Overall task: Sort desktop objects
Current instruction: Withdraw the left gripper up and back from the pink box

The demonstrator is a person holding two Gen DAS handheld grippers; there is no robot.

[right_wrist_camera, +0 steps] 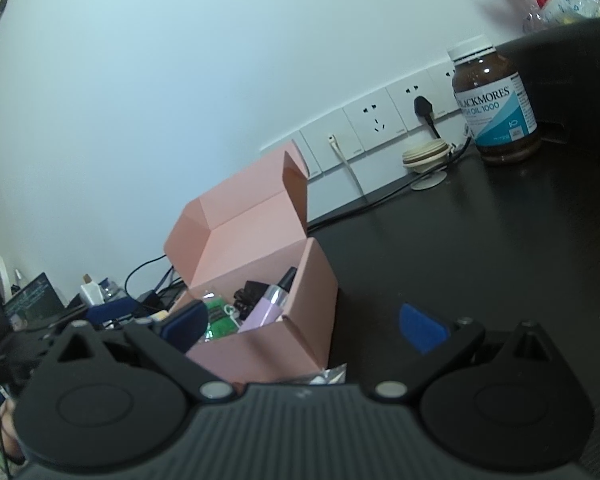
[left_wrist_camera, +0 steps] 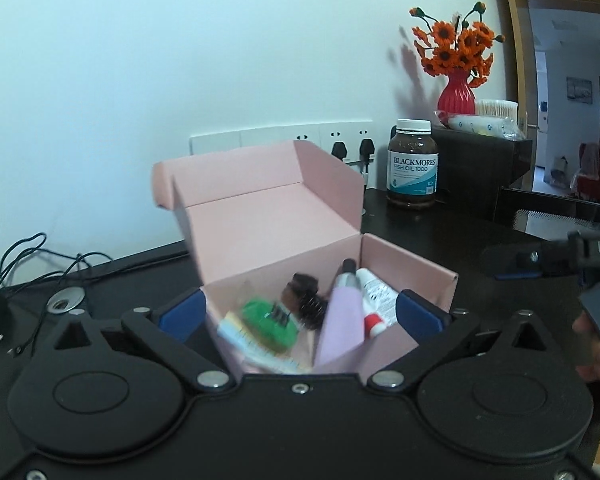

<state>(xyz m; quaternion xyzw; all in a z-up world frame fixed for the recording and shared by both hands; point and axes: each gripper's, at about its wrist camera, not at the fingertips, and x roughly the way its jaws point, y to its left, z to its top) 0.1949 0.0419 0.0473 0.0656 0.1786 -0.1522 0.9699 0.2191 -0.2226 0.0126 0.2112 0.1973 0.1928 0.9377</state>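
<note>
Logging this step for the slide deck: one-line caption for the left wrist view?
Open left gripper poised at pink box holding lilac tube, green item.

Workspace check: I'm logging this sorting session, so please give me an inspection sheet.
Surface: dark desk, mostly bare on the right.
Job's things: open pink box holding a lilac tube, white tube, green item, dark brush.
Clutter: fish oil bottle, red vase of orange flowers.
Grippers: left gripper and right gripper, jaws open, nothing held.
Cables: black cables at left; plugs in wall sockets.
Surroundings: pale wall, open doorway.
</note>
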